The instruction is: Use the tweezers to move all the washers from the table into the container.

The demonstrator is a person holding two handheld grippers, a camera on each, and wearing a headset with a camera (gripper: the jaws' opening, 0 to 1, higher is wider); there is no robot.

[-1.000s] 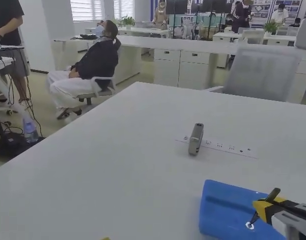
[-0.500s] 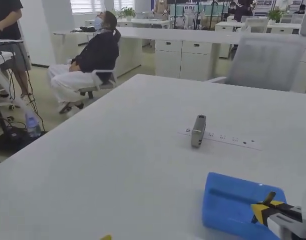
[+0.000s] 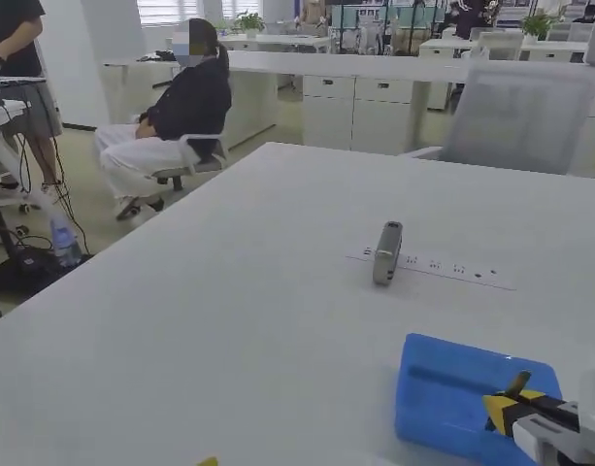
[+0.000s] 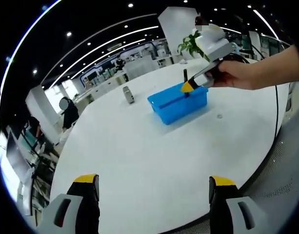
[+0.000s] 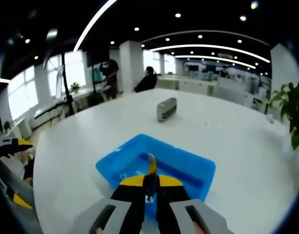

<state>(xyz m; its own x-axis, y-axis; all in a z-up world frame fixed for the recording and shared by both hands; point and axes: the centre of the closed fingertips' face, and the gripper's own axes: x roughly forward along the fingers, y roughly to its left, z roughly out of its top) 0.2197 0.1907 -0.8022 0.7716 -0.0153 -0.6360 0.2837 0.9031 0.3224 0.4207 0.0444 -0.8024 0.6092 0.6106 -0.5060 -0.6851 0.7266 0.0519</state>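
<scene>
Tweezers (image 5: 151, 165): one; container (image 5: 188, 168): one.

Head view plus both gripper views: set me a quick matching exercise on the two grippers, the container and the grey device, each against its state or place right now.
Things:
1. left gripper
2. right gripper
3. container
4. grey device

States or places:
A. lying on the table, beyond the container
B. open, holding nothing
C. blue, below the tip of the tweezers
D. shut on the tweezers

Pairs: 1-B; 2-D; 3-C; 4-A
</scene>
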